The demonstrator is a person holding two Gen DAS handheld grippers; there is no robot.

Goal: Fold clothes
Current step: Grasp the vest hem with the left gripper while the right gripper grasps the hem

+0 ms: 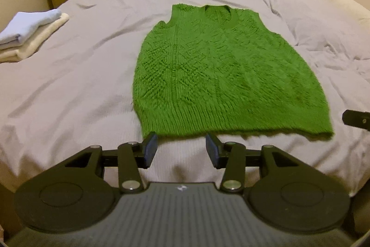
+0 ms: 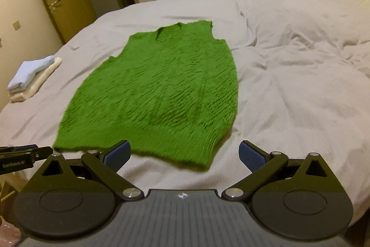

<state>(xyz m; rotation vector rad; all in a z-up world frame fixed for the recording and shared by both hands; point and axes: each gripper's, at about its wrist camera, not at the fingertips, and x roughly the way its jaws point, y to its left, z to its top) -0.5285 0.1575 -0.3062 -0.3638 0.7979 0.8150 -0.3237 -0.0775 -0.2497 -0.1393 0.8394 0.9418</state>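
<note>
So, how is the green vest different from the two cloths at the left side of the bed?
The green knit vest lies spread flat and unfolded in the middle of the bed; the pale blue cloth and the cream cloth are already folded. The vest lies alone, while the blue cloth is stacked on the cream one. The vest is vivid and coarsely knitted; the two cloths are pale and look smooth. All rest on the grey cover, and no gripper touches them.
</note>
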